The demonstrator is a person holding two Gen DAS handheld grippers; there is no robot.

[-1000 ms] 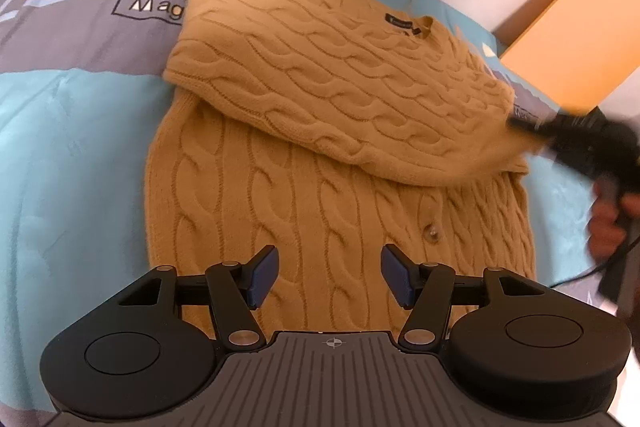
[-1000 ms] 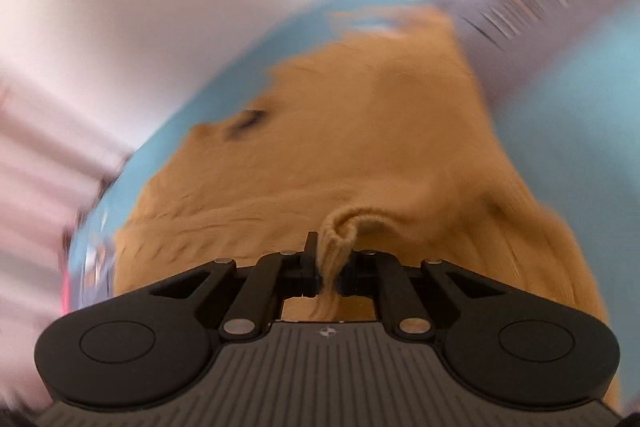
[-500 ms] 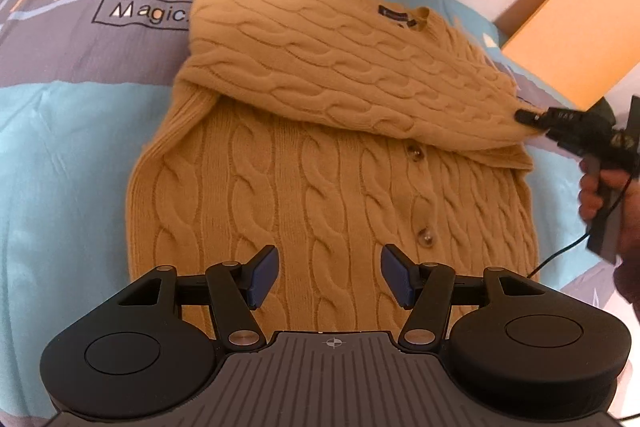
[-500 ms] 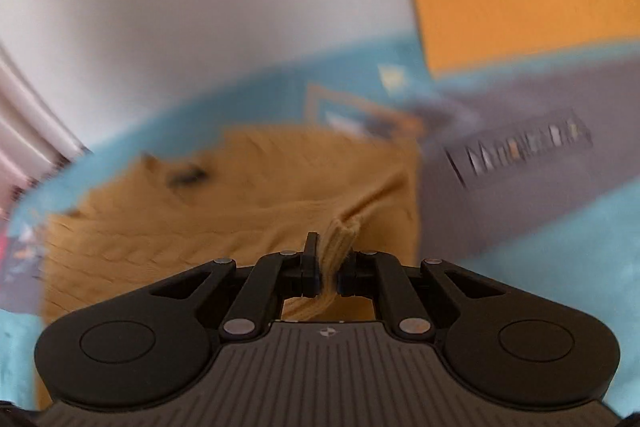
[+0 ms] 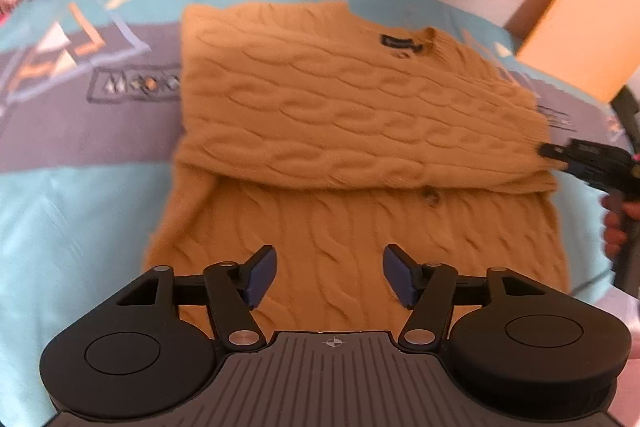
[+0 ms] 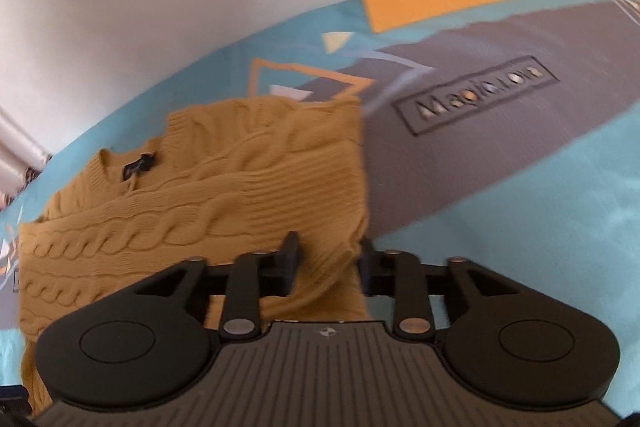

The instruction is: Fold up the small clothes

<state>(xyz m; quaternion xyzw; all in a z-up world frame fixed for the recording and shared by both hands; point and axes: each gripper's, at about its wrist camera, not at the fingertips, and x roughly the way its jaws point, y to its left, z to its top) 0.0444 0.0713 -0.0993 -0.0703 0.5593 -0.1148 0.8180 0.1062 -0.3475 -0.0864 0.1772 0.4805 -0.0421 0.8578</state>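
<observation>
Now the mustard cable-knit cardigan lies on the blue-and-grey bed cover, top part folded down over the buttoned front. The right gripper has just been opening; its fingers stand part-open with the folded sleeve edge loose between them, not pinched. The left gripper hovers over the near hem, fingers wide, holding nothing.

Risks, as I judge them: pulling the right gripper away while knit snags on a finger would drag the fold open. The thick knit may spring back and leave the fold crooked. The right edge sits near the bed's side, so a tug could slide it off.

Containers: an orange box-like panel at far right; contents cannot be told.
</observation>
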